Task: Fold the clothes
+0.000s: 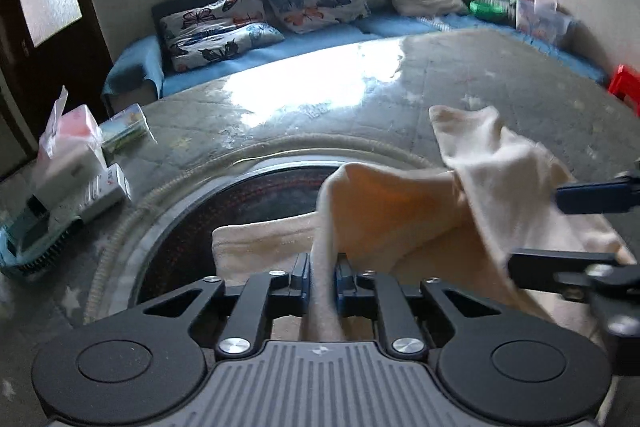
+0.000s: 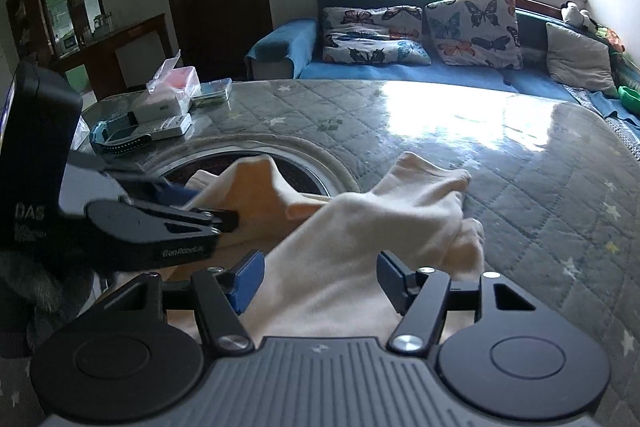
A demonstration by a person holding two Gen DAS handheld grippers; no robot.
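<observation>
Left wrist view: left gripper (image 1: 323, 277) pinches the cream garment (image 1: 400, 211) above the table's round inset (image 1: 248, 195), lifting an edge; right gripper (image 2: 320, 279) straddles cloth, jaws apart.

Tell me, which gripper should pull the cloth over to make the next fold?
Probably left. The left gripper already pinches the cream cloth. The right gripper is open, with cloth only lying between its jaws.

Butterfly cushions (image 2: 472, 31) on blue sofa (image 2: 360, 67)
</observation>
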